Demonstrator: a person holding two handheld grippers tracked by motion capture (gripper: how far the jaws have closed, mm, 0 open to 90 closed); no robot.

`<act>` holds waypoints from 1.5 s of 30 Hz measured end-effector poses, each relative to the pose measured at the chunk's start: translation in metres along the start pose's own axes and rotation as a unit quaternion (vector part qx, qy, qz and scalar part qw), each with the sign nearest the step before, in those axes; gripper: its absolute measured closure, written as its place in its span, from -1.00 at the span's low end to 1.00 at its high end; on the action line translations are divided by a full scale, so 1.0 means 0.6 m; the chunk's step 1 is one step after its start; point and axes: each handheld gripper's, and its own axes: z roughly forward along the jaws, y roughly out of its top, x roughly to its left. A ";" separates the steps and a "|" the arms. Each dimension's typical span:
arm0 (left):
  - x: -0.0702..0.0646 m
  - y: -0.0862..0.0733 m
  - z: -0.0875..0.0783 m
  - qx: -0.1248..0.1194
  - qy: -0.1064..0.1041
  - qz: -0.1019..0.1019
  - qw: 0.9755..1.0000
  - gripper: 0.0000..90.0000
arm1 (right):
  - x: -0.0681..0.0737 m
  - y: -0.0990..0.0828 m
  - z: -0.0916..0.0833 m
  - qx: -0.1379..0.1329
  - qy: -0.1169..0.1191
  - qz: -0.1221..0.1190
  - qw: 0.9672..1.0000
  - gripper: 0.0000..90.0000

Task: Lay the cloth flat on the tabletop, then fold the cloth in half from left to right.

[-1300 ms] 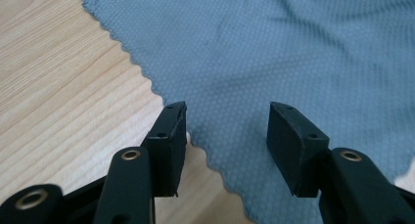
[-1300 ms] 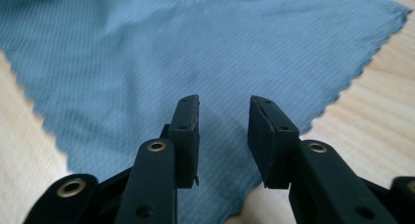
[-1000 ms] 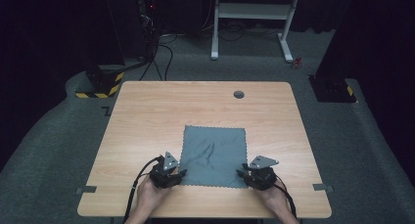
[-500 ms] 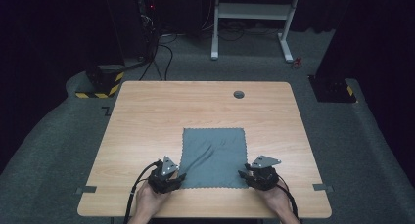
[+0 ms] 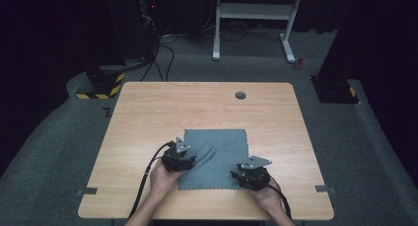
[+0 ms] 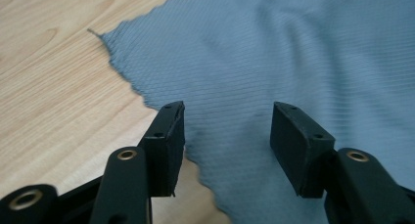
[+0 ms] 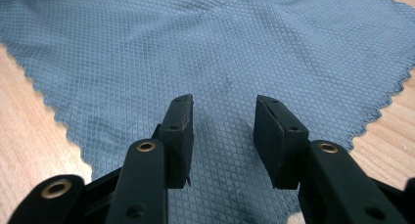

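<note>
I judge the job barely begun: the cloth (image 5: pixel 214 158) lies spread on the table (image 5: pixel 148 112), near its front edge, one crease by its left side, and no fold made yet. Grasping and folding remain.

Left gripper (image 6: pixel 225 131): jaws spread, having just been opening, over the cloth's left edge with nothing pinched. Right gripper (image 7: pixel 222 131): jaws also apart (a moderate gap), poised over the cloth's near right corner; the fabric lies flat beneath them, ungripped. I would close on the edge next.
</note>
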 end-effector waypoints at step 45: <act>0.040 -0.003 -0.017 -0.022 -0.017 -0.061 0.998 -0.09 | 0.062 0.080 0.057 0.003 0.038 -0.024 0.999 0.40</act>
